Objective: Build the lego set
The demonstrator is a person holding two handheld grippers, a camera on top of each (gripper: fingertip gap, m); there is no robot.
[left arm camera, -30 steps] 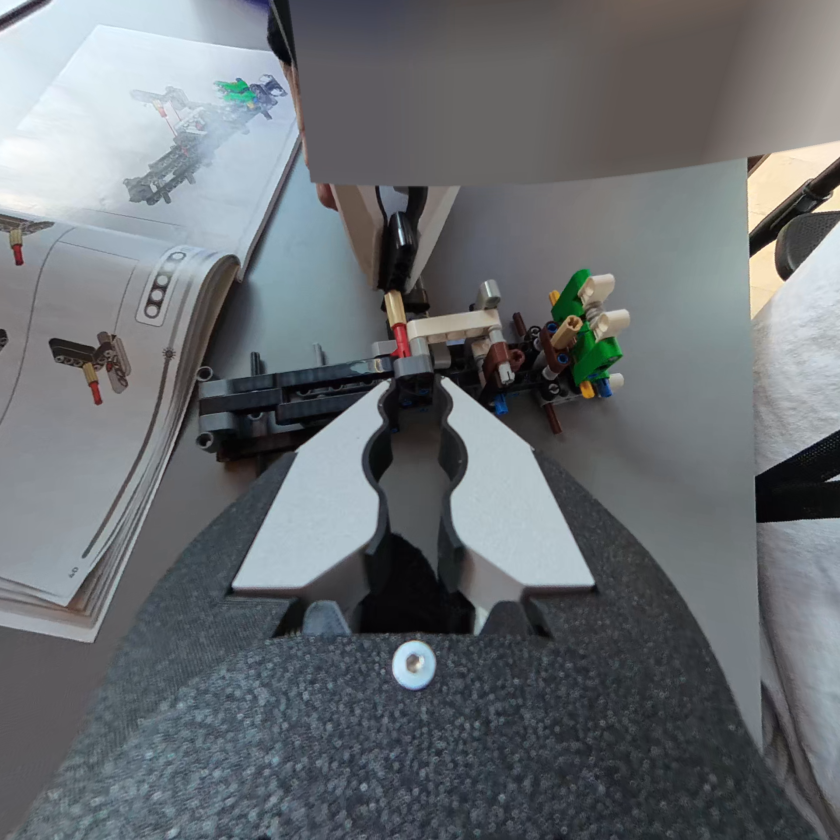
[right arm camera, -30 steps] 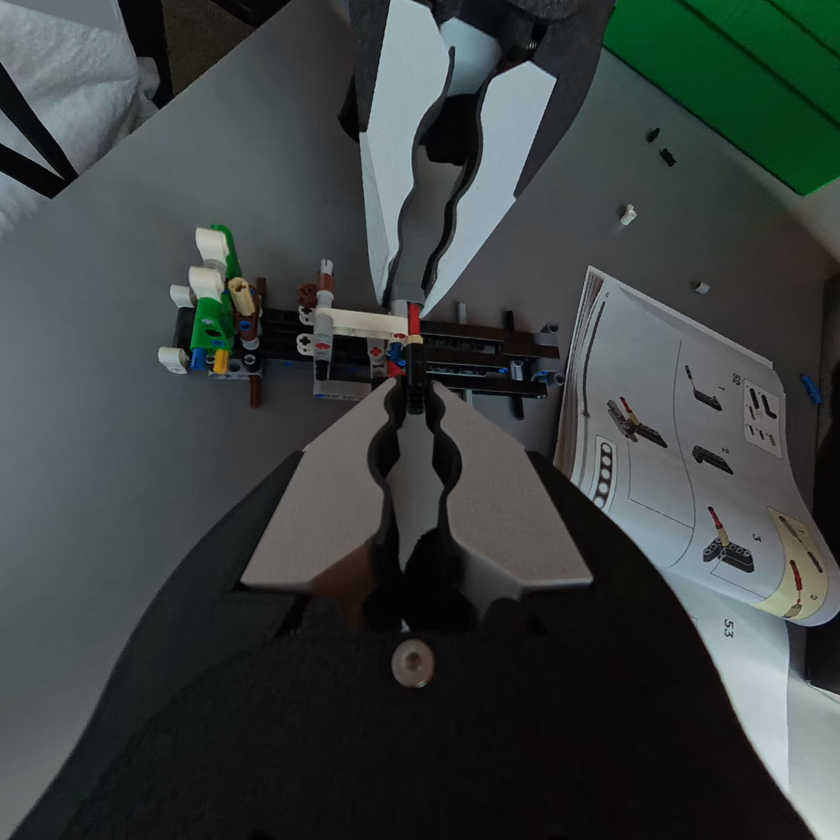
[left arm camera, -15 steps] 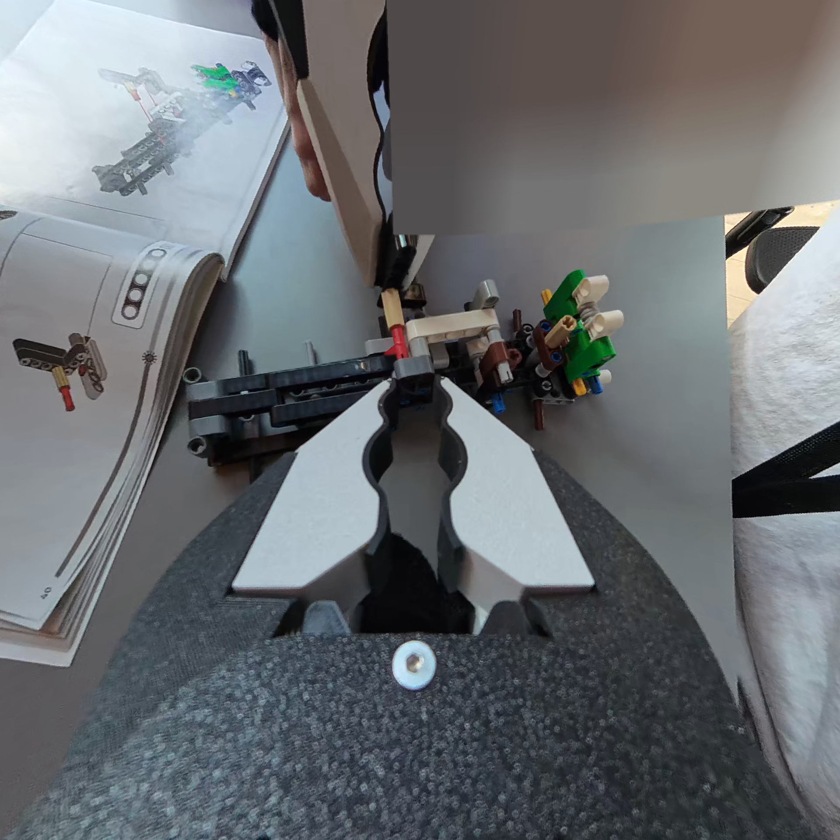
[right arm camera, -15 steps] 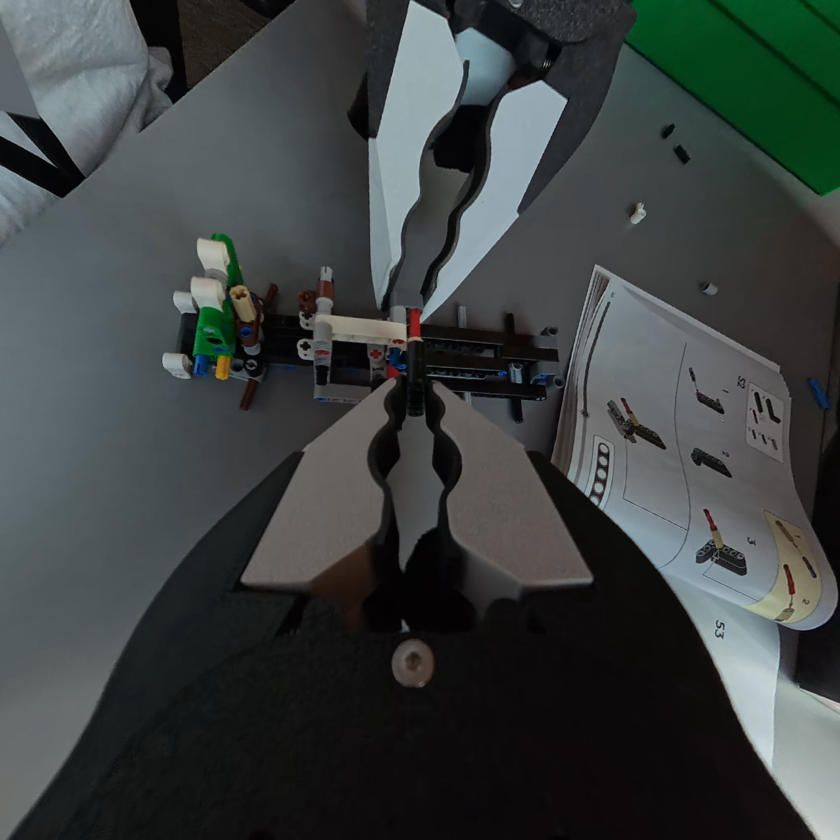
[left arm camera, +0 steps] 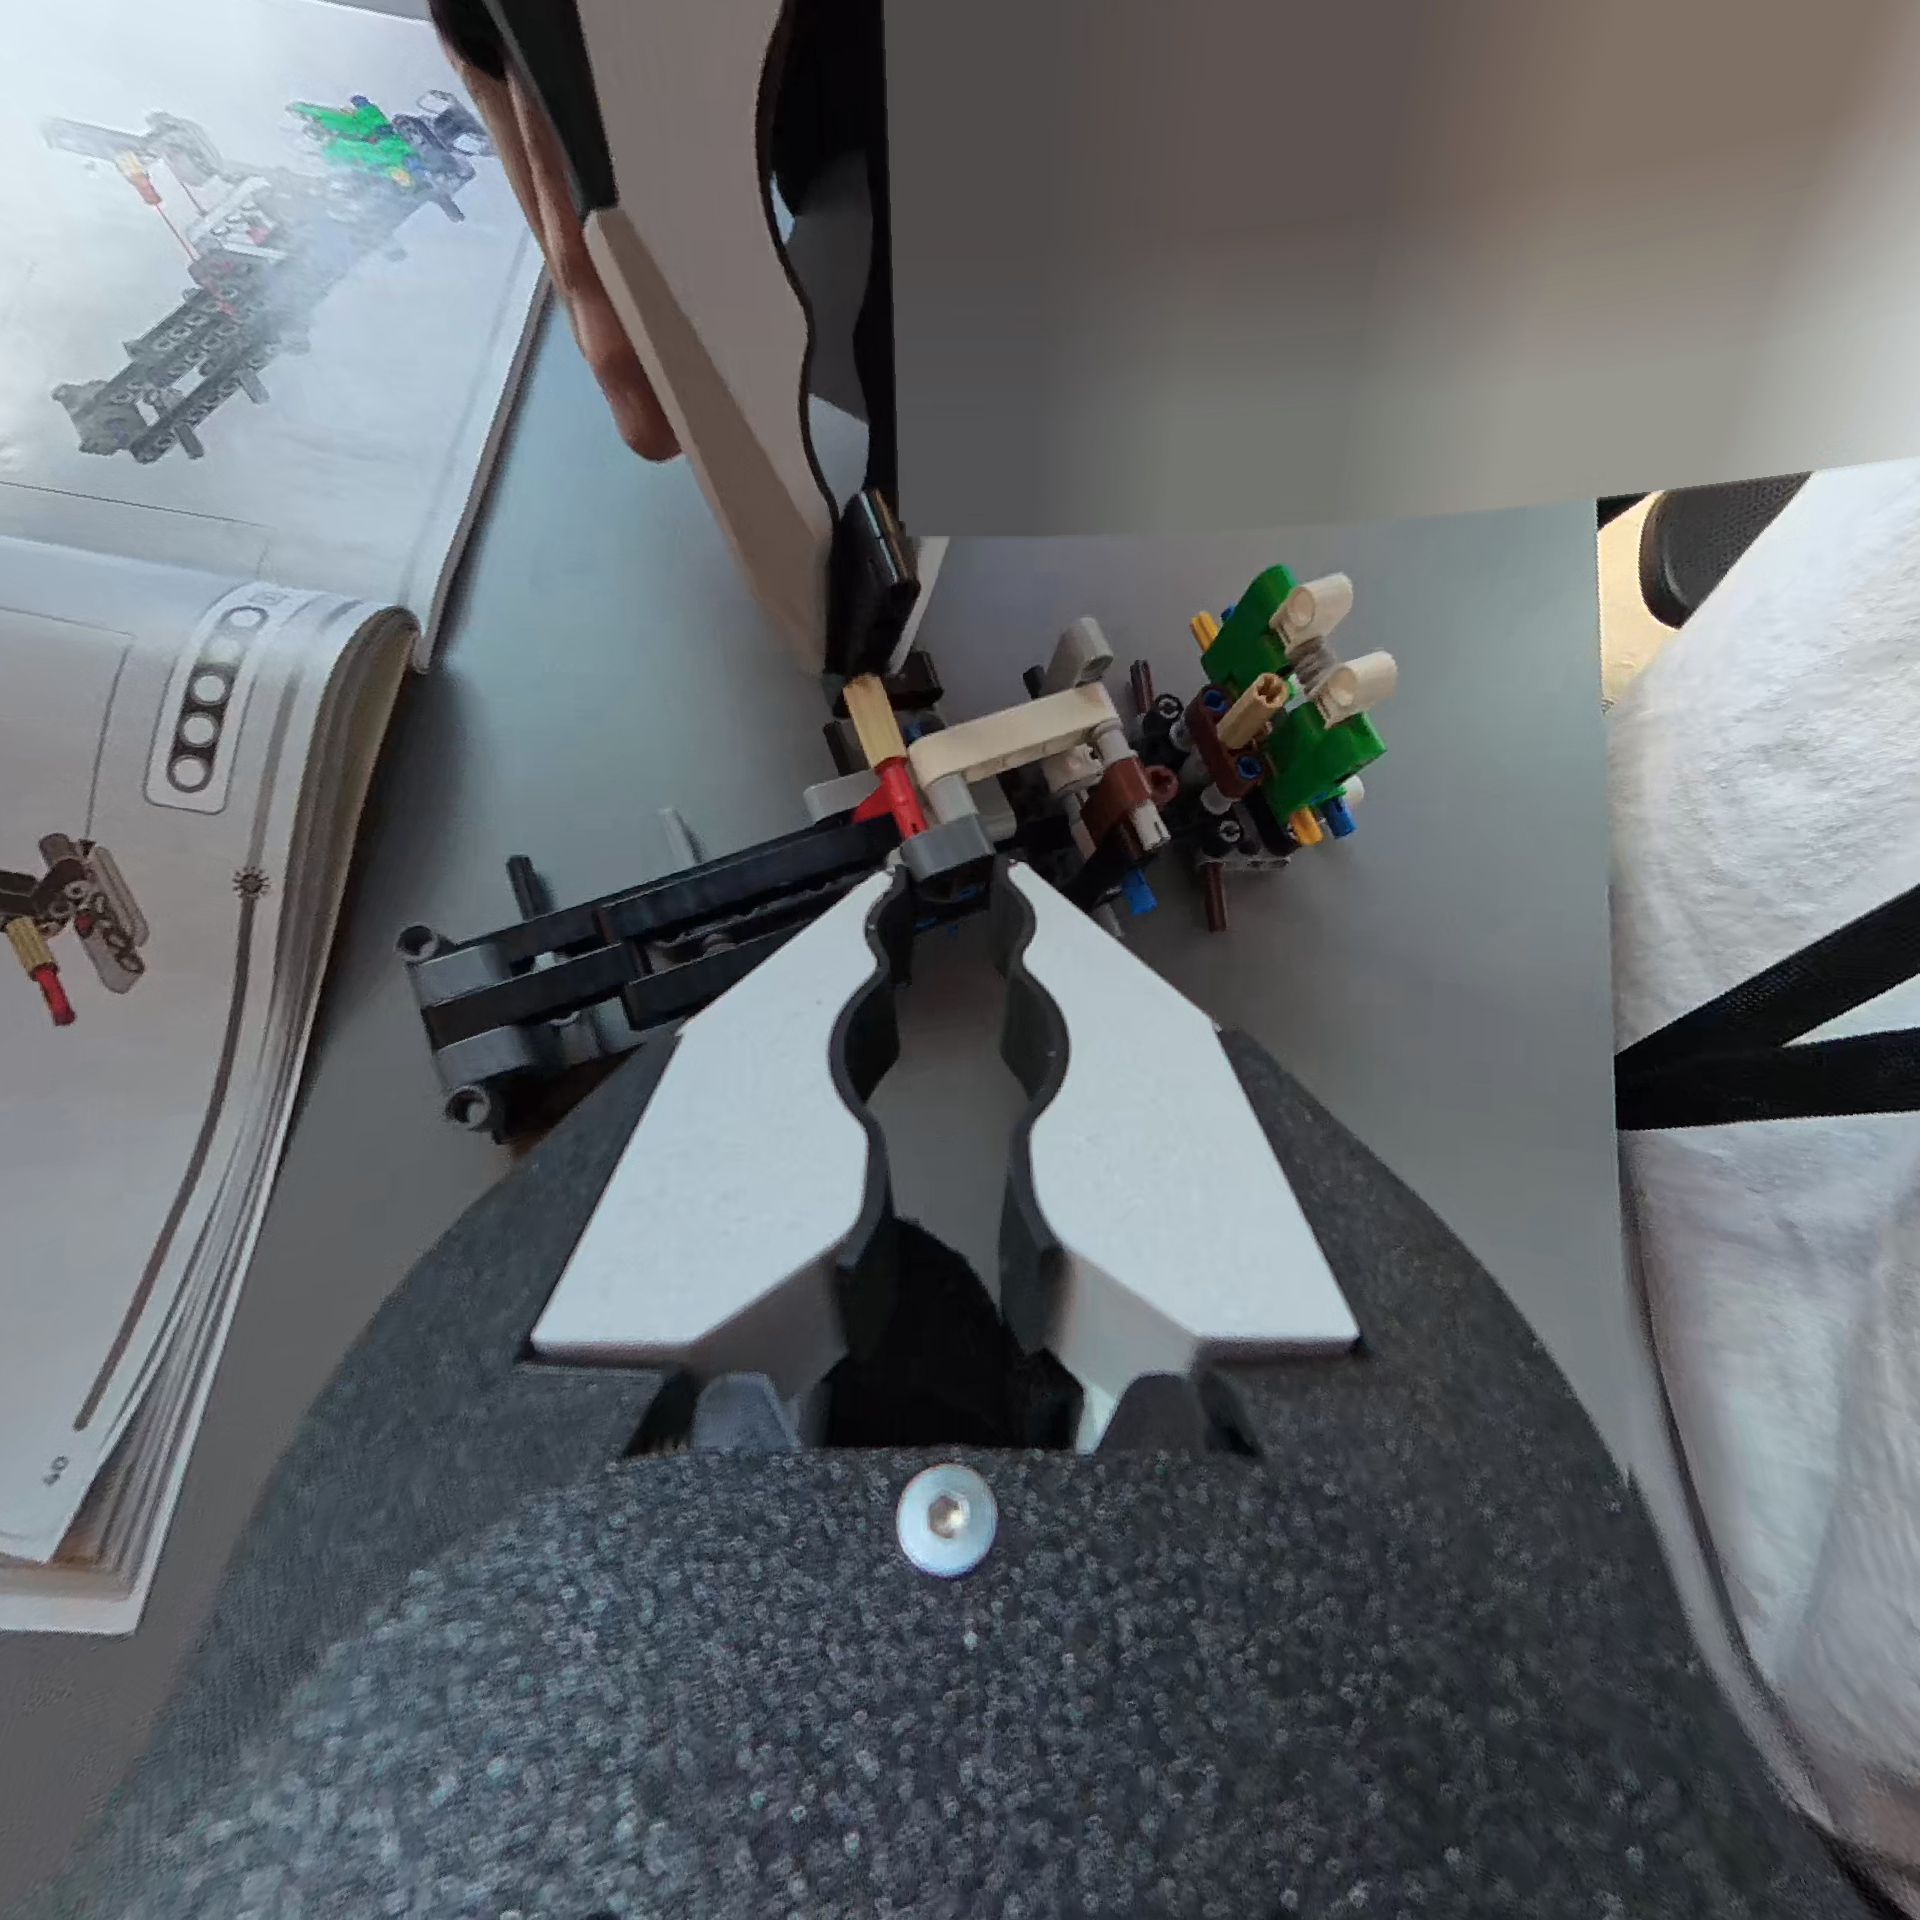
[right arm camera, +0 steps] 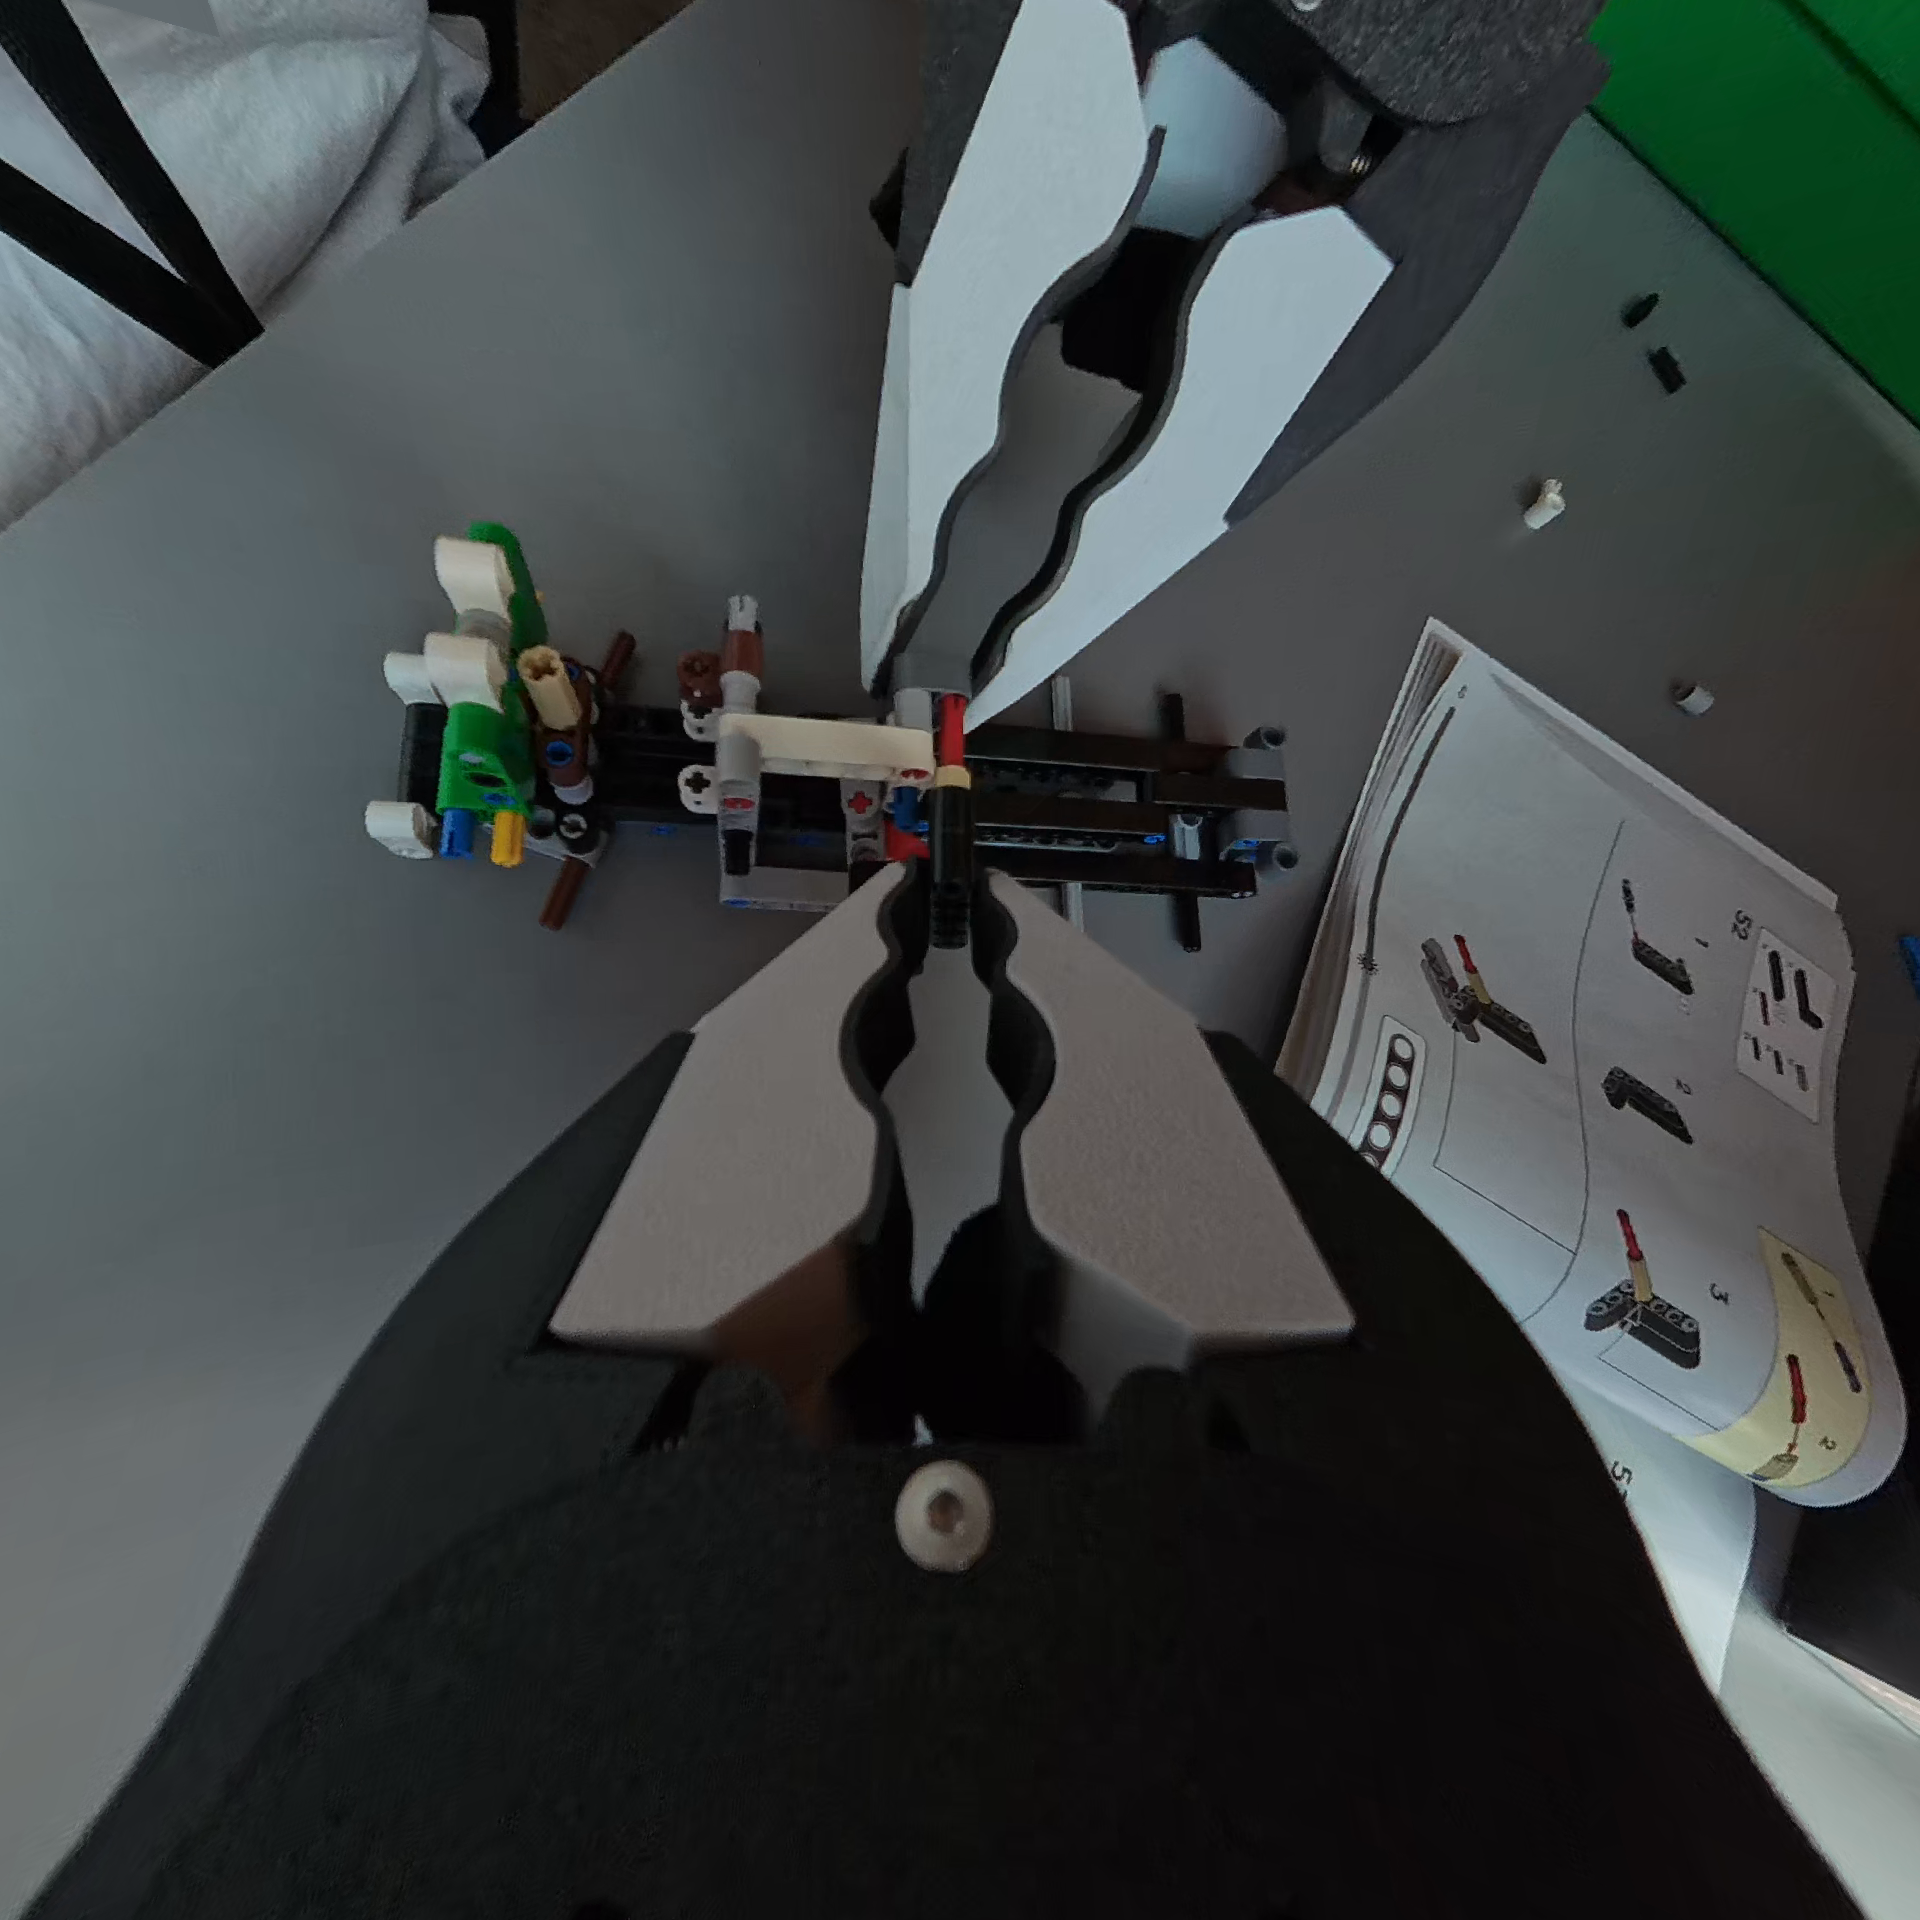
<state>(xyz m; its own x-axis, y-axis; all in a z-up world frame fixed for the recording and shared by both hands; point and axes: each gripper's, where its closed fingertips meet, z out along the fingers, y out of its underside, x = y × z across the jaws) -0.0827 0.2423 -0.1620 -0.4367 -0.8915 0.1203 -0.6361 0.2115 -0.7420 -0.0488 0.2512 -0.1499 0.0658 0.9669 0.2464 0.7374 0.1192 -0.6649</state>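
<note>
A: What did the left wrist view show?

B: The left gripper (left arm camera: pixel 951 883) was pinching a small grey piece (left arm camera: pixel 943 850) on the near side of the lego model (left arm camera: pixel 790 914), its tips pressed against that piece. The model lay on the grey table (left arm camera: pixel 1403 1039), a long black frame running left towards the instruction booklet (left arm camera: pixel 187 831) and a green and cream cluster (left arm camera: pixel 1294 707) at its right end, near the table's right edge. Across the model, the right gripper (left arm camera: pixel 868 623) came down from the far side, clamped on a black beam (left arm camera: pixel 878 582) with a tan sleeve (left arm camera: pixel 873 717) and a red axle (left arm camera: pixel 899 795) below it. The axle's tip met the model just beside a cream liftarm (left arm camera: pixel 1013 738).

A: And the right wrist view?

B: There the right gripper (right arm camera: pixel 948 904) had its tips closed on the black beam (right arm camera: pixel 950 862), which pointed away at the middle of the model (right arm camera: pixel 831 790). The left gripper (right arm camera: pixel 928 681) reached in from the far side, tips squeezed on the grey piece (right arm camera: pixel 916 701), touching the red axle (right arm camera: pixel 952 722). The booklet (right arm camera: pixel 1610 1091) lay open towards the table's (right arm camera: pixel 312 1039) right side, pages curling up. A few loose small parts (right arm camera: pixel 1545 503) sat well apart near the far right corner, beside a green box (right arm camera: pixel 1766 156).
</note>
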